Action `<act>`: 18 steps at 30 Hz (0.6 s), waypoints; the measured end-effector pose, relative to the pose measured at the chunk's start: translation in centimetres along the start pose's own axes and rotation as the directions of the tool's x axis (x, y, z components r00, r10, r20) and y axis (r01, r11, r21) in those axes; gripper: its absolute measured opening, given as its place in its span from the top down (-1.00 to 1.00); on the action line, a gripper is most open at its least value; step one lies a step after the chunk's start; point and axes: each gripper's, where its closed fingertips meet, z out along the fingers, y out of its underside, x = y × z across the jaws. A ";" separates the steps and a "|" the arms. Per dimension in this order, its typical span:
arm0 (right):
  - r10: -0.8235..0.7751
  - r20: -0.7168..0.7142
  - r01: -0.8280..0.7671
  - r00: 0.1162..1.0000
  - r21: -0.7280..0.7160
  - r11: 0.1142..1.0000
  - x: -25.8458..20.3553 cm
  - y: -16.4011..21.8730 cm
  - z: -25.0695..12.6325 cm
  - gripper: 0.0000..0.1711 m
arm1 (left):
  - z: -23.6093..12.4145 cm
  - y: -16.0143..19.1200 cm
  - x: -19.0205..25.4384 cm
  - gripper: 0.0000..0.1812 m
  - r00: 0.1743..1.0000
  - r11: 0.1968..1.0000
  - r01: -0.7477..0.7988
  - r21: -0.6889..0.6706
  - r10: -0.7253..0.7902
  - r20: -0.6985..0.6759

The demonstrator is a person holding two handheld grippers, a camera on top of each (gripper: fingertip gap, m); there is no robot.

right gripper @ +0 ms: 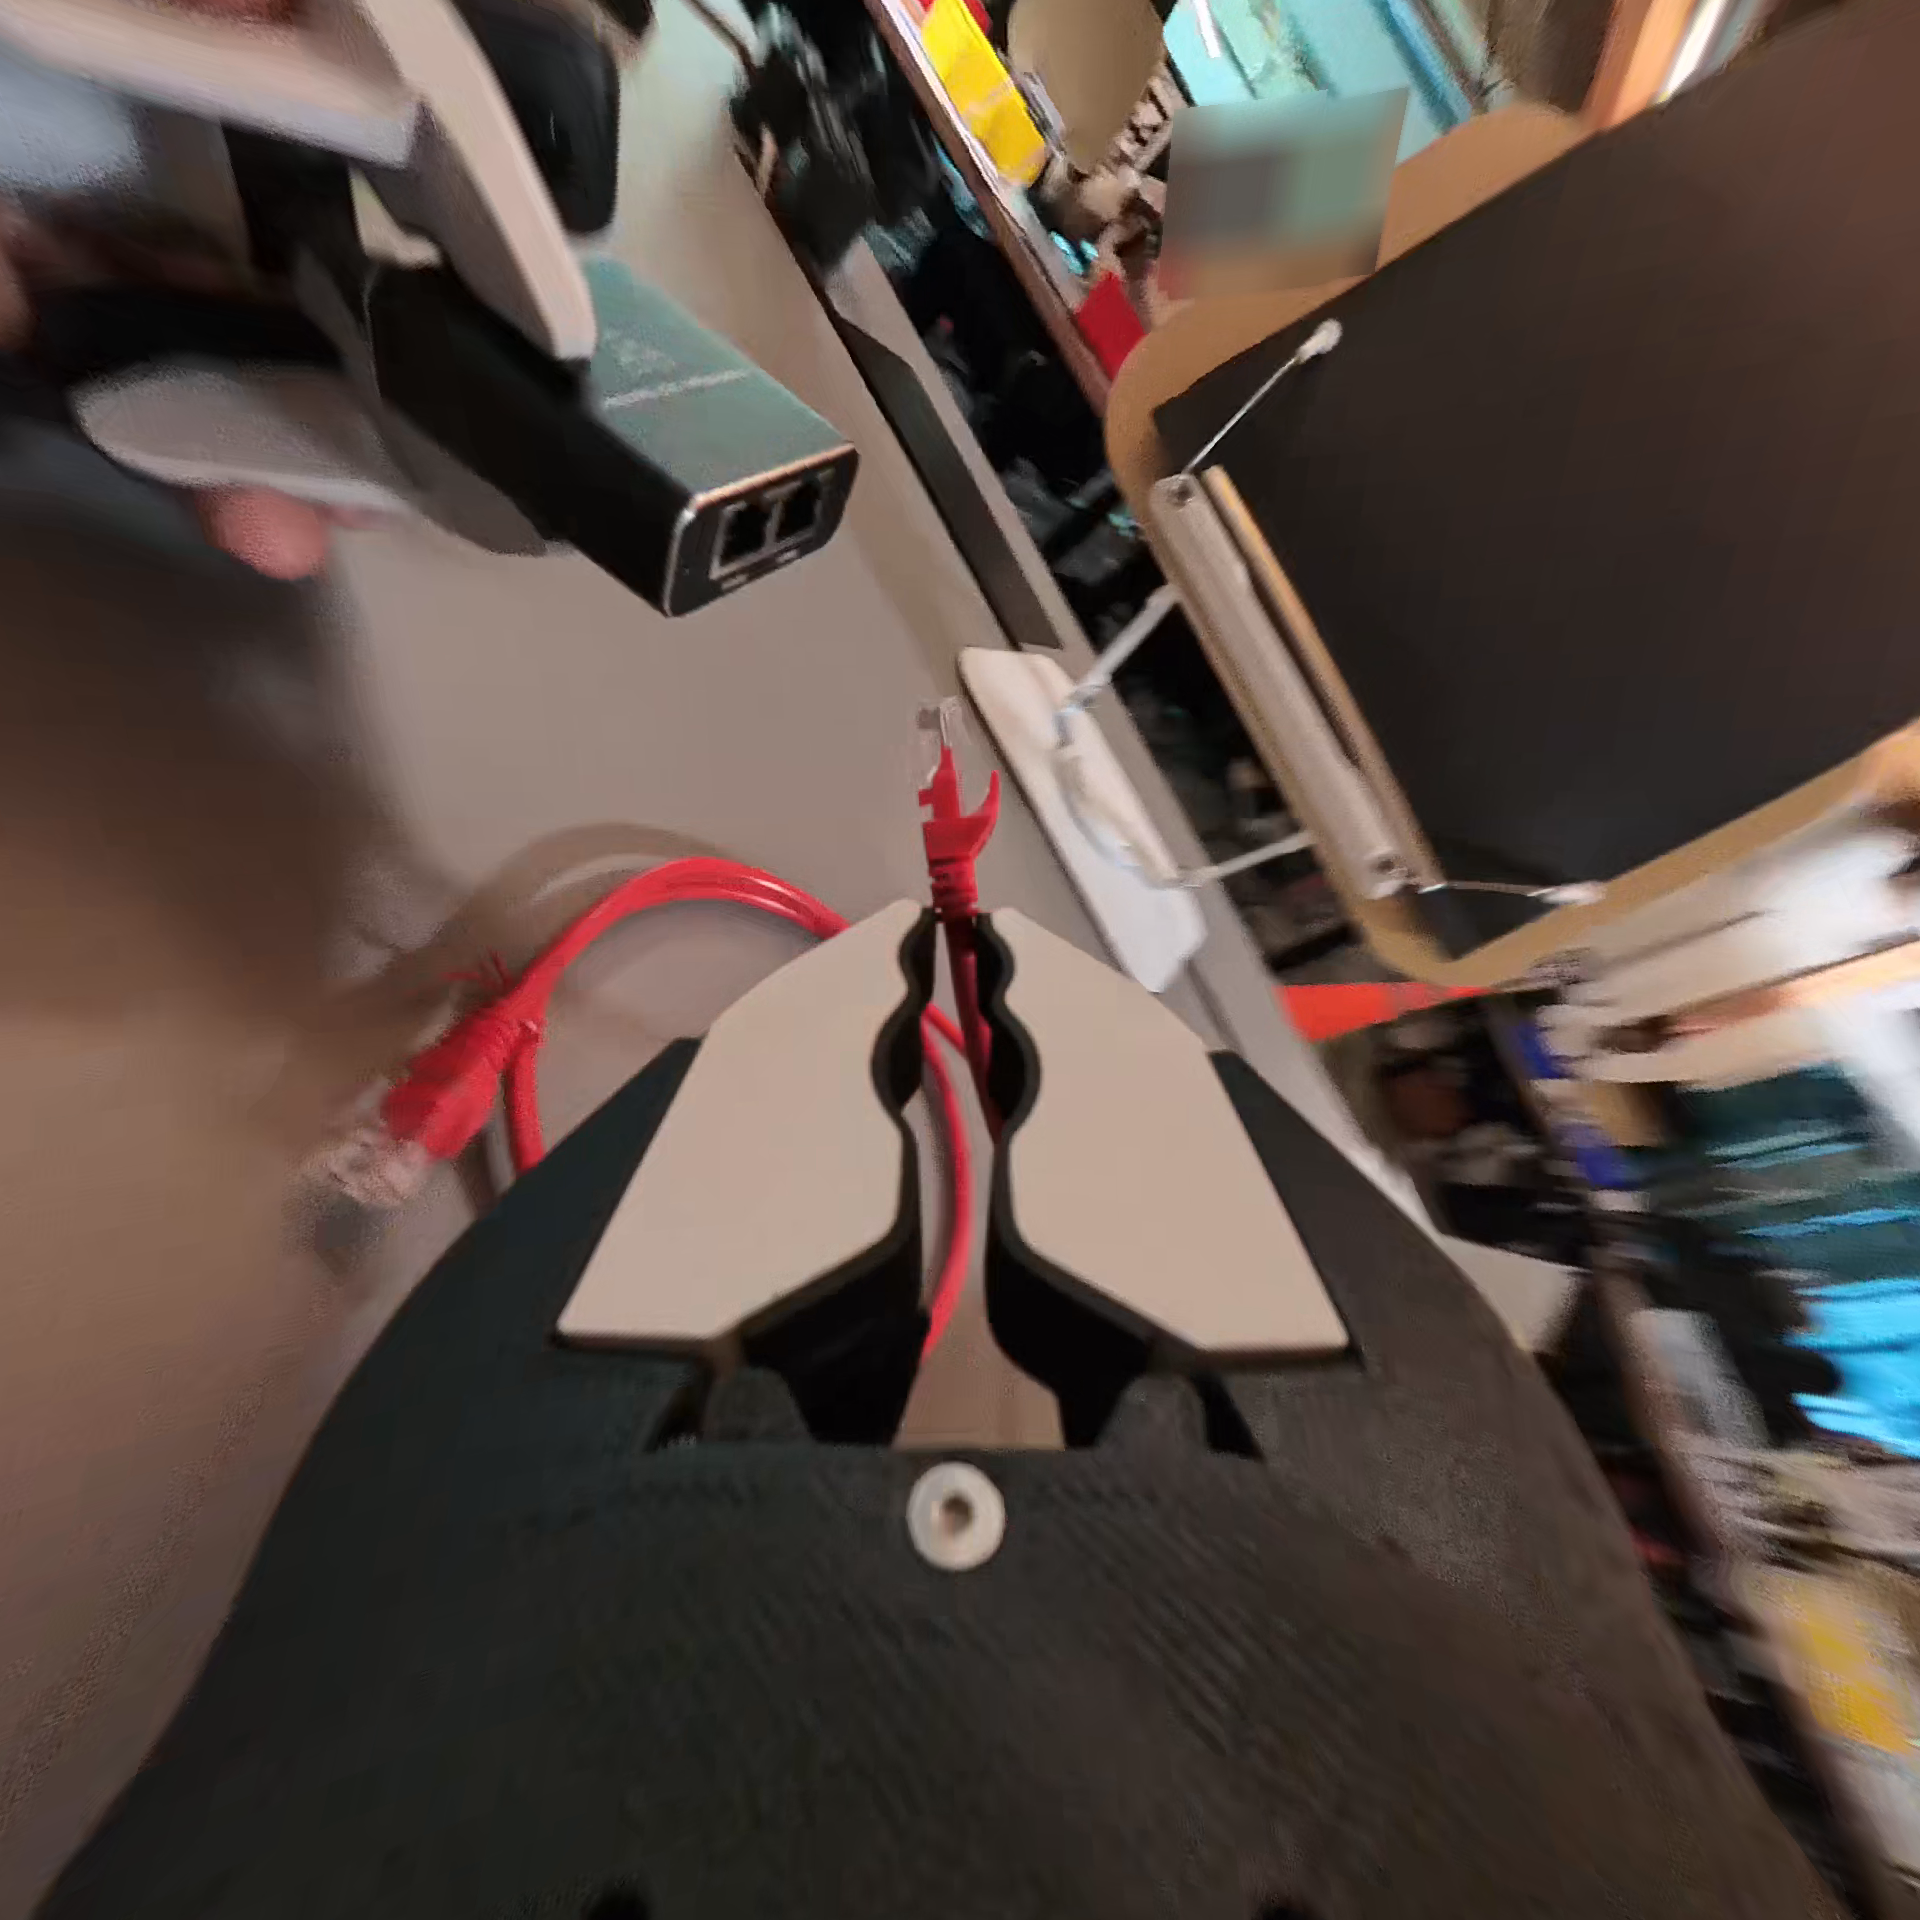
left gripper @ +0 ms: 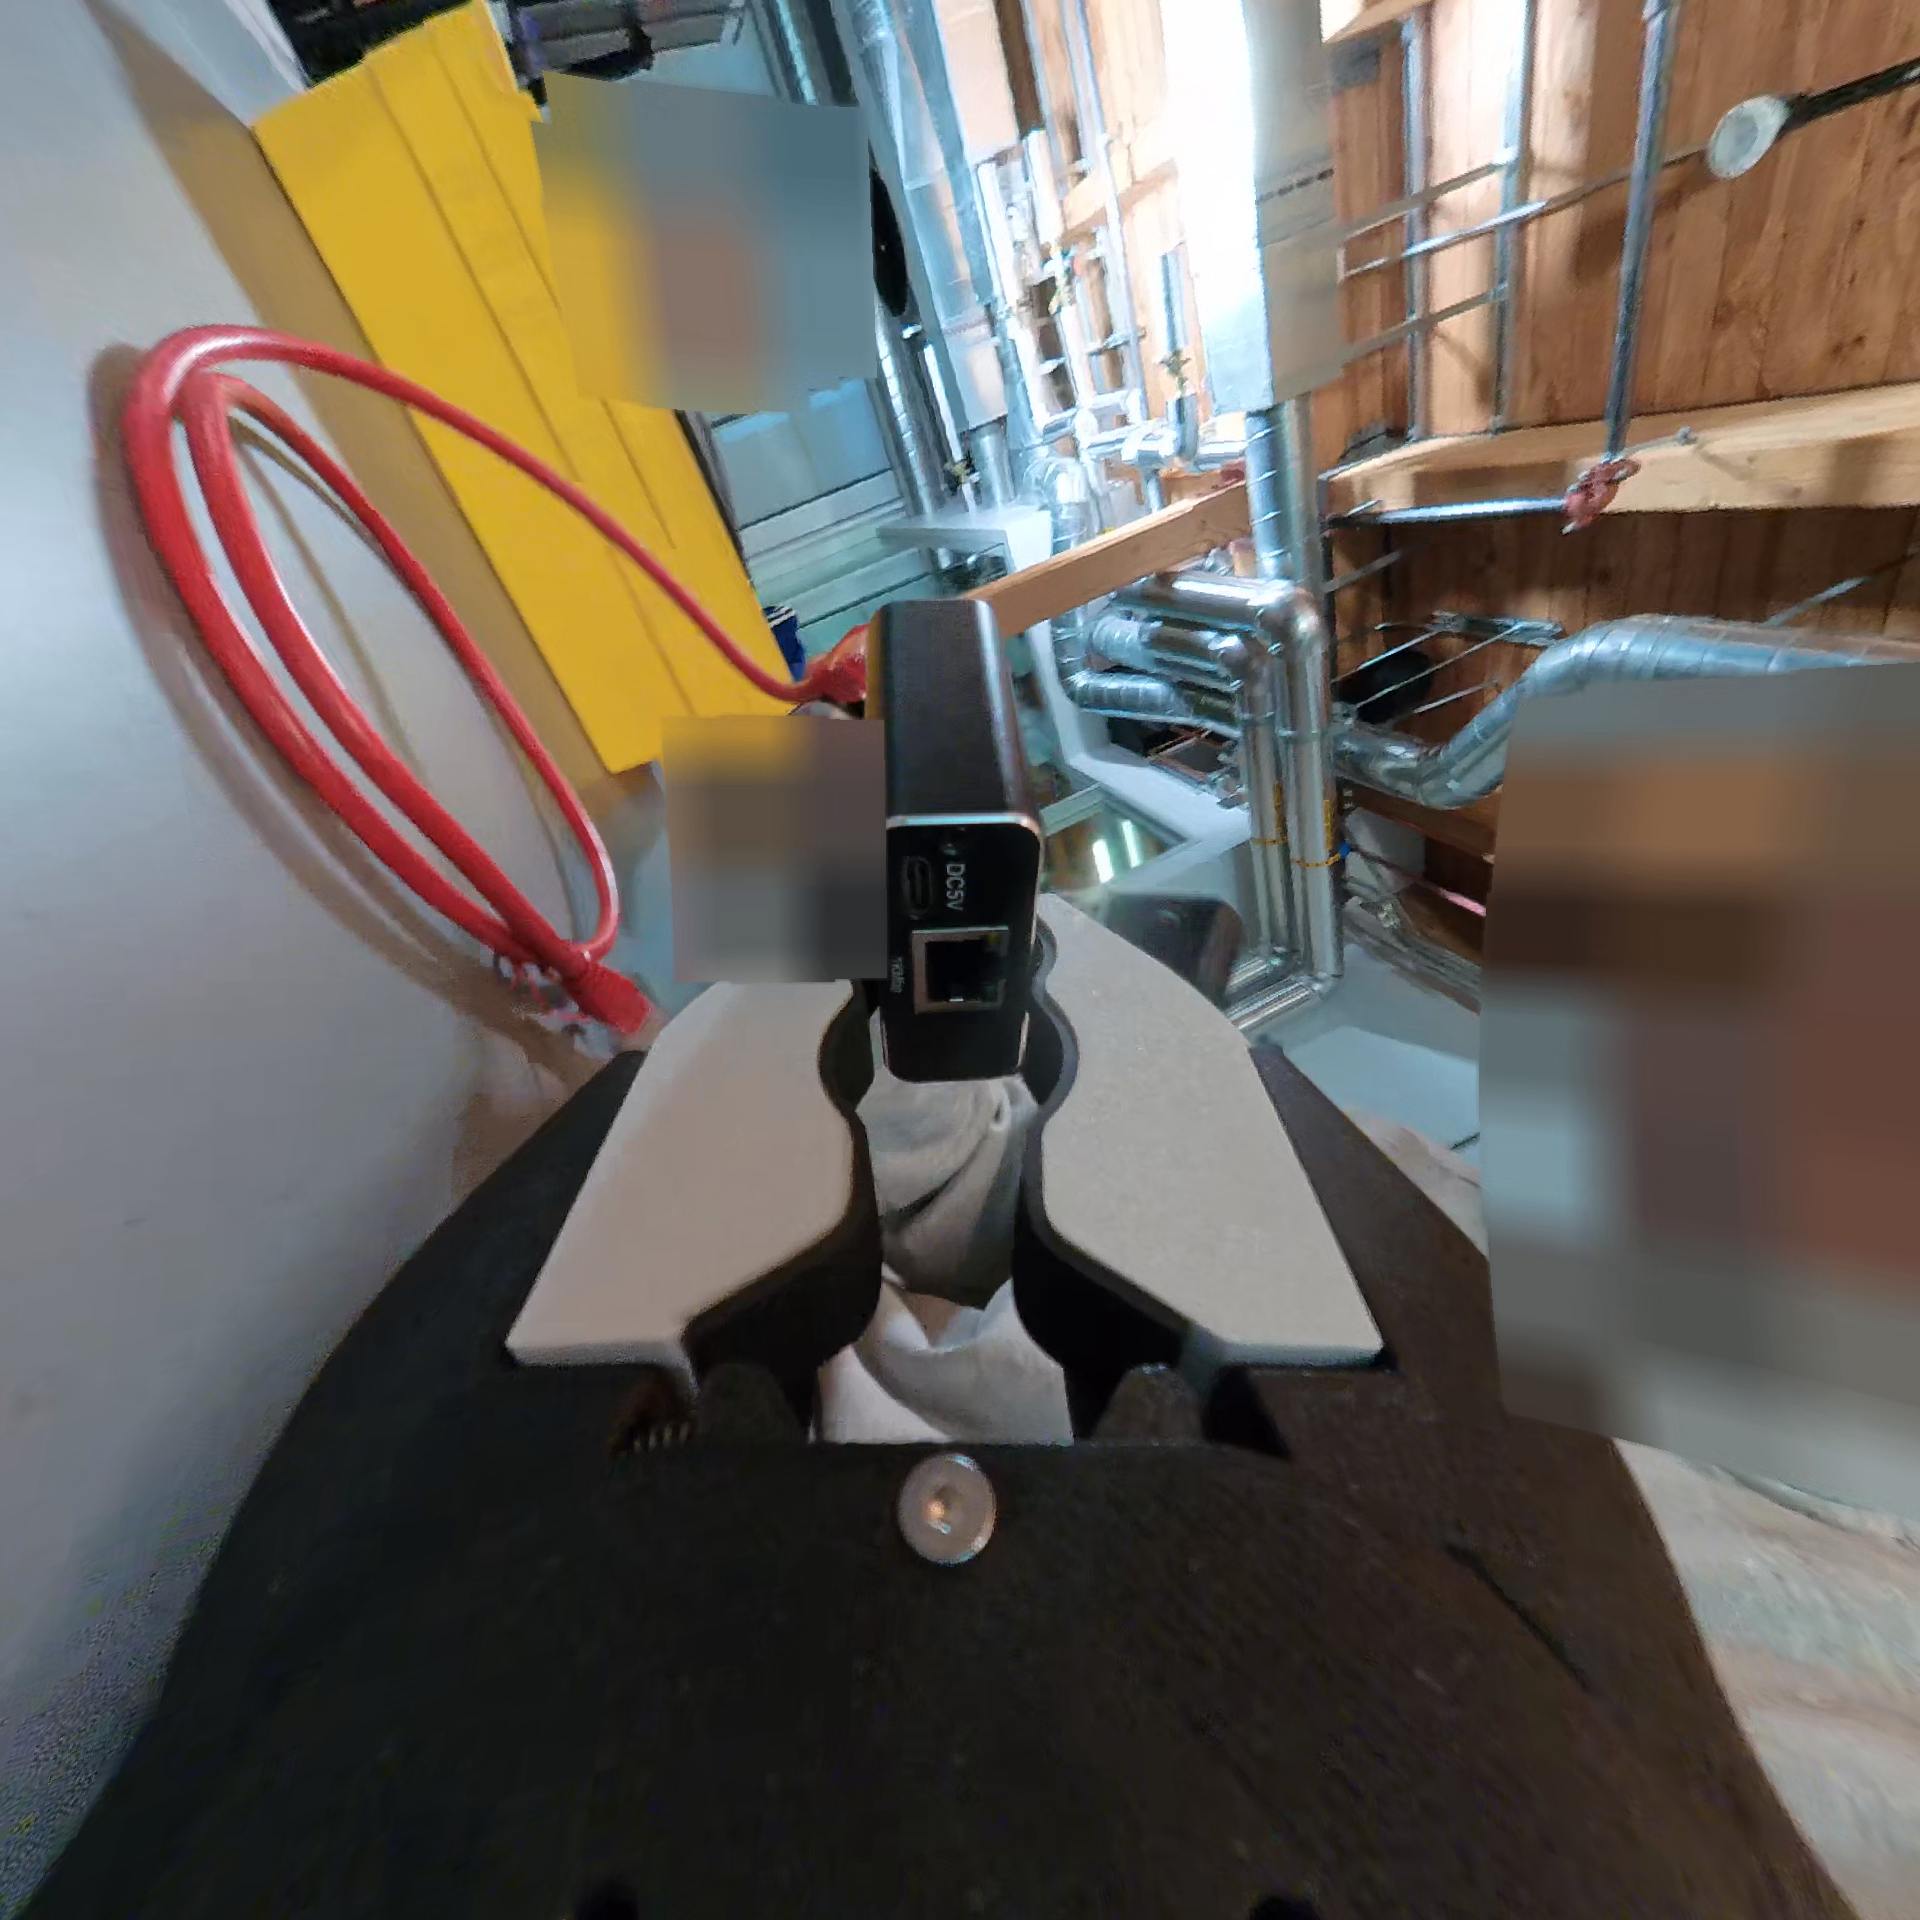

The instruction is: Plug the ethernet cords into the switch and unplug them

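My left gripper point(left gripper: 951, 997) is shut on a small black switch point(left gripper: 956, 831) and holds it up off the white table point(left gripper: 156, 935); one port faces the camera. In the right wrist view the switch point(right gripper: 665, 457) hangs at the upper left, its two end ports empty. My right gripper point(right gripper: 958, 914) is shut on a red ethernet cord just behind its clear plug point(right gripper: 940, 758), which points forward, apart from the switch. The cord's red loop point(left gripper: 343, 665) lies on the table, its other plug point(left gripper: 613, 992) loose; that plug also shows in the right wrist view point(right gripper: 447, 1101).
A yellow box point(left gripper: 499, 395) stands on the table behind the cord loop. A white flat device point(right gripper: 1081, 810) lies at the table's edge. A black-backed chair point(right gripper: 1558, 540) stands close on the right. Pipes and wooden boards point(left gripper: 1558, 312) fill the background.
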 end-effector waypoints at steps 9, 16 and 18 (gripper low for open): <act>-0.421 -0.024 0.421 0.907 0.093 0.902 -3.0 -1.2 -0.5 0.93 | 0.8 1.9 -0.7 0.74 0.997 0.991 -0.028 -0.128 0.037 0.065; -0.463 -0.055 0.464 0.885 0.204 0.862 -3.2 -2.3 -1.7 0.94 | 0.4 3.7 -1.0 0.74 0.996 0.969 0.028 -0.244 -0.006 0.093; -0.507 -0.065 0.509 0.859 0.211 0.835 -3.7 -2.4 -1.7 0.94 | 0.4 3.7 -1.0 0.74 0.996 0.968 0.044 -0.246 -0.022 0.090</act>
